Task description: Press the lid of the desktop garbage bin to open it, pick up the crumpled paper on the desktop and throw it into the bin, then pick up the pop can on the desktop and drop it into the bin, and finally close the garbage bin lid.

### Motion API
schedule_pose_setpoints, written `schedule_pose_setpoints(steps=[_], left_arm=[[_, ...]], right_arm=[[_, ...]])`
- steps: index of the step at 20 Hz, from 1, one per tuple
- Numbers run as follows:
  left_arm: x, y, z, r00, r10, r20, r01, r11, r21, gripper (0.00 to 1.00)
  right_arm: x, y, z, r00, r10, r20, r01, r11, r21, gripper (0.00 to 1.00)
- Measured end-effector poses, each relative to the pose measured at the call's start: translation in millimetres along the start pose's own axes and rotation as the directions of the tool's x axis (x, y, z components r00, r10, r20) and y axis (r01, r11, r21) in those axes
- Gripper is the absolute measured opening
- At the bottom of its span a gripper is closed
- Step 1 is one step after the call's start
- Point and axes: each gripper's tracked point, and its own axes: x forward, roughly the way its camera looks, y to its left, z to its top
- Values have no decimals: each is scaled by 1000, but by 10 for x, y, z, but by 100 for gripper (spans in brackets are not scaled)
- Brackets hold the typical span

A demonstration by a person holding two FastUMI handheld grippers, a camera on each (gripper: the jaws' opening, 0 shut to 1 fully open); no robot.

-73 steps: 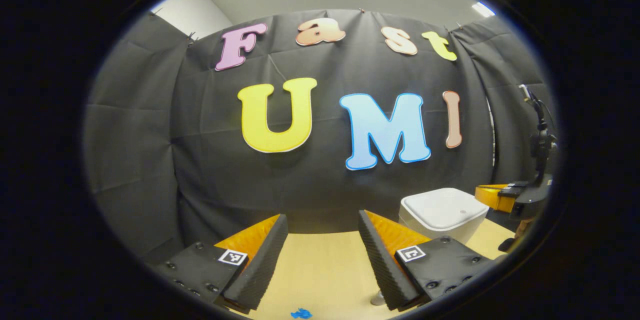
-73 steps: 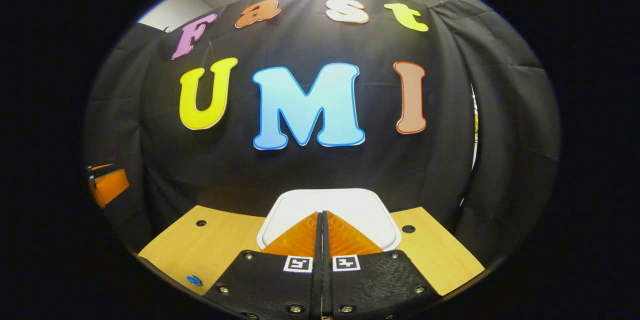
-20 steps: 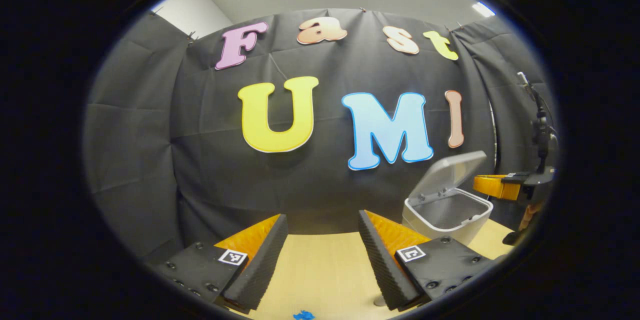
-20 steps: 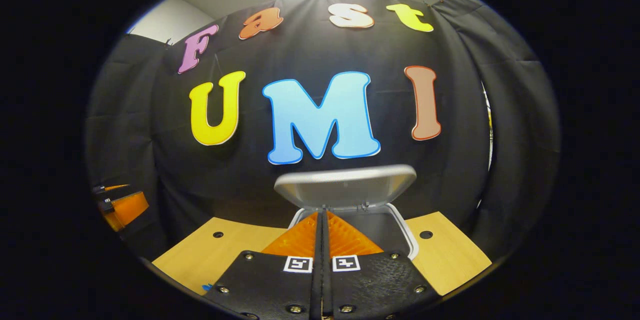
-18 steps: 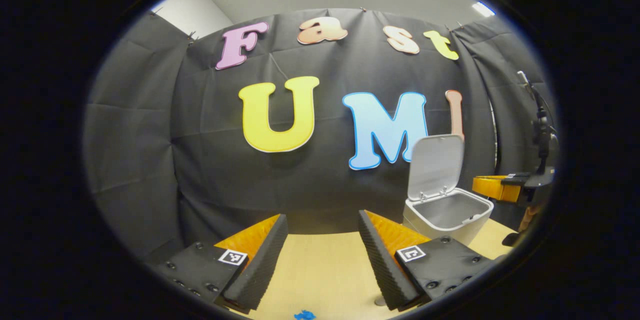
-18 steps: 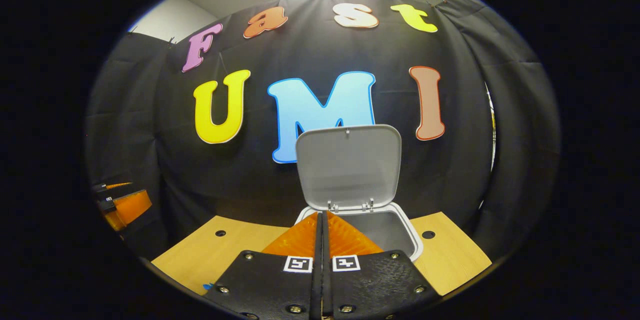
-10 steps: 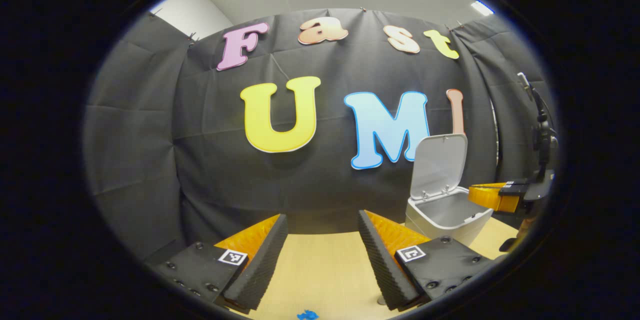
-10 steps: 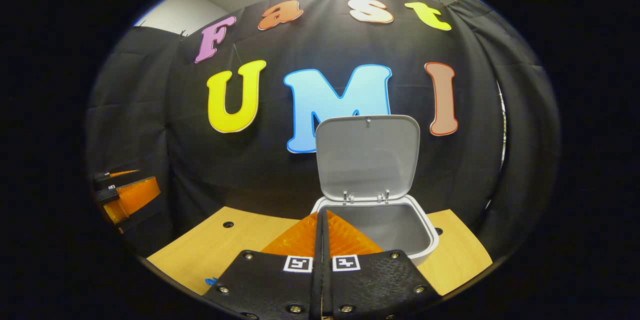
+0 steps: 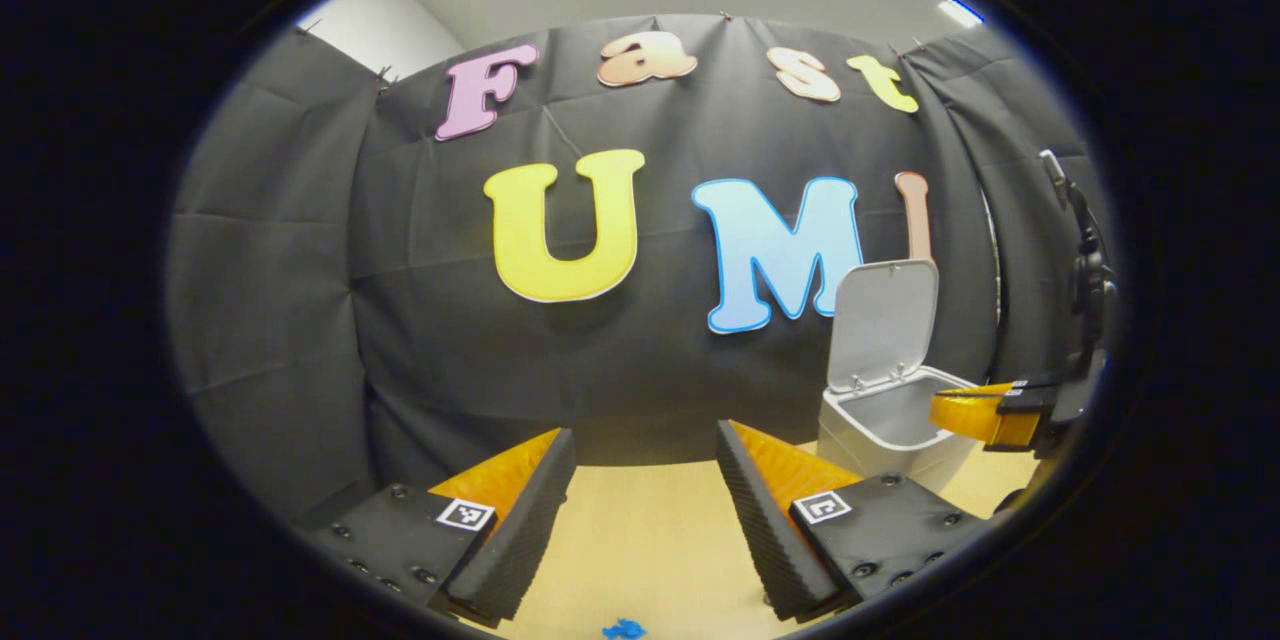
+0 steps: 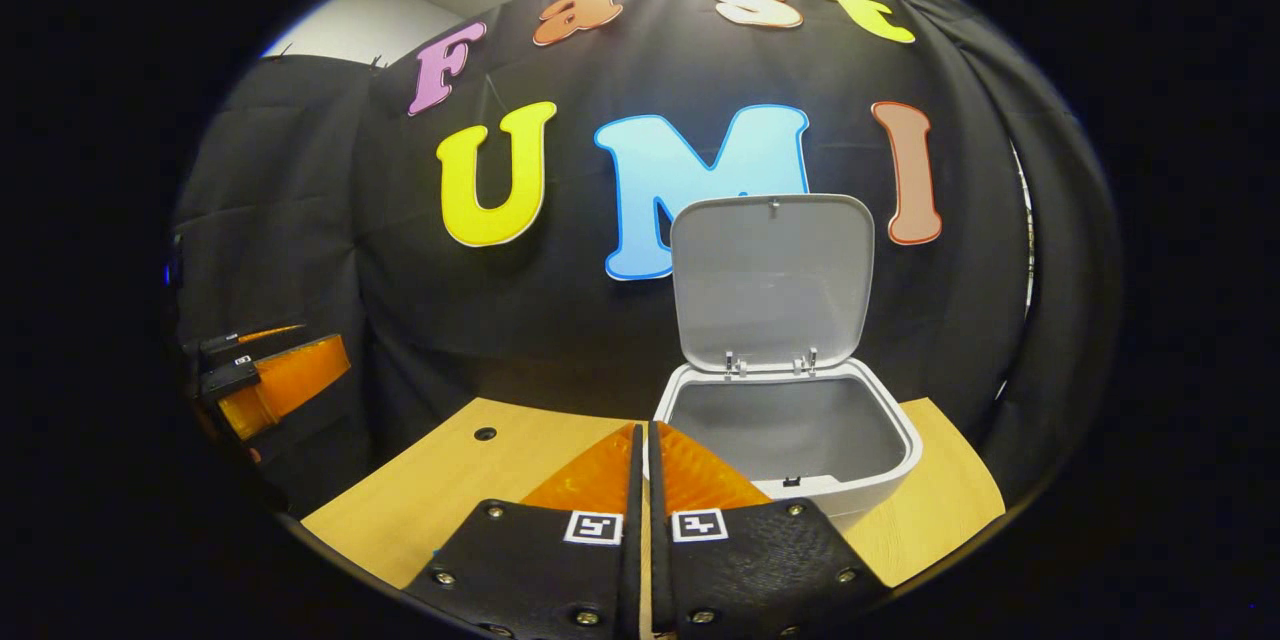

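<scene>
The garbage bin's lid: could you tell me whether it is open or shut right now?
Open. The lid stands upright on its rear hinges above the garbage bin, whose grey inside shows nothing in it.

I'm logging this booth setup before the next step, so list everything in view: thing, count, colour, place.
garbage bin: one, white, on the desk by the booth wall, standing open
bin lid: one, white outside, grey inside, raised upright at the back
desk: one, light wood, with small round holes
blue scrap: one, small, on the desk near the left hand-held gripper
left hand-held gripper: fingers apart, over the desk
right hand-held gripper: fingers together, in front of the bin
</scene>
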Motion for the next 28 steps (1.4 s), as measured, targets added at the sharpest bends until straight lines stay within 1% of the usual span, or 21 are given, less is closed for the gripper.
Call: schedule_pose_setpoints(steps=[1, 2, 3, 4, 5, 6, 7, 9, 10, 14, 15, 17, 18, 23, 24, 25, 26, 27, 28], left_arm=[[1, 7, -19, 1000, 2, -2, -2, 1000, -1, 96], [12, 12, -31, 1000, 3, -4, -3, 1000, -3, 96], [12, 18, -54, 1000, 1, -6, -1, 1000, -4, 96], [20, 22, -75, 1000, 0, -8, 0, 1000, -5, 96], [19, 19, -101, 1000, -2, -10, 2, 1000, -6, 96], [29, 25, -127, 1000, -4, -14, 4, 1000, -8, 96], [40, 24, -145, 1000, -7, -15, 7, 1000, -10, 93], [49, 18, -215, 1000, -14, -22, 14, 1000, -10, 93], [62, 23, -257, 1000, -15, -26, 15, 1000, -6, 93], [75, 36, -545, 997, -18, -71, 18, 1000, -6, 93], [71, 47, -616, 996, -18, -86, 17, 1000, -12, 96], [65, 90, -789, 993, -13, -117, 10, 1000, -25, 96], [59, 110, -883, 991, -10, -132, 7, 1000, -29, 93], [45, 207, -1363, 975, 1, -221, -7, 1000, -27, 93], [32, 228, -1453, 971, 3, -237, -9, 1000, -26, 96], [25, 244, -1534, 968, 4, -252, -10, 1000, -25, 93], [9, 264, -1614, 964, 6, -265, -13, 1000, -24, 96], [-10, 279, -1691, 960, 6, -278, -13, 1000, -22, 93], [-17, 288, -1755, 957, 9, -290, -16, 1000, -19, 93]], right_arm=[[-11, 25, -9, 1000, 7, -5, -7, 1000, -1, 19], [-11, 15, -20, 1000, 4, -5, -4, 1000, -7, 26], [-27, 45, -17, 1000, 9, -3, -10, 1000, -10, 40], [-20, 53, -14, 1000, 10, -2, -10, 1000, -12, 46], [-16, 37, -8, 1000, 3, 3, -2, 1000, -16, 59], [-28, 59, 9, 1000, 9, 6, -9, 1000, -14, 61], [-18, 68, 12, 1000, 13, 9, -13, 1000, -10, 70], [-35, 71, 35, 1000, 8, 16, -8, 1000, -8, 80], [-36, 62, 36, 1000, 4, 20, -4, 1000, -7, 83], [-36, 41, 69, 1000, -5, 23, 5, 1000, -1, 83], [-32, 24, 79, 1000, -10, 23, 11, 1000, -3, 83], [-43, 2, 70, 1000, -19, 22, 19, 1000, -4, 83], [-49, -6, 57, 1000, -22, 21, 22, 1000, -4, 83], [-61, -63, 55, 999, -41, 14, 41, 999, -12, 83], [-70, -73, 49, 999, -44, 12, 45, 999, -14, 83], [-72, -81, 45, 999, -47, 10, 47, 999, -16, 83], [-74, -87, 26, 999, -50, 7, 50, 999, -17, 83], [-68, -86, 22, 999, -53, 4, 53, 998, -18, 83], [-73, -91, 12, 998, -56, 0, 56, 998, -20, 83]])
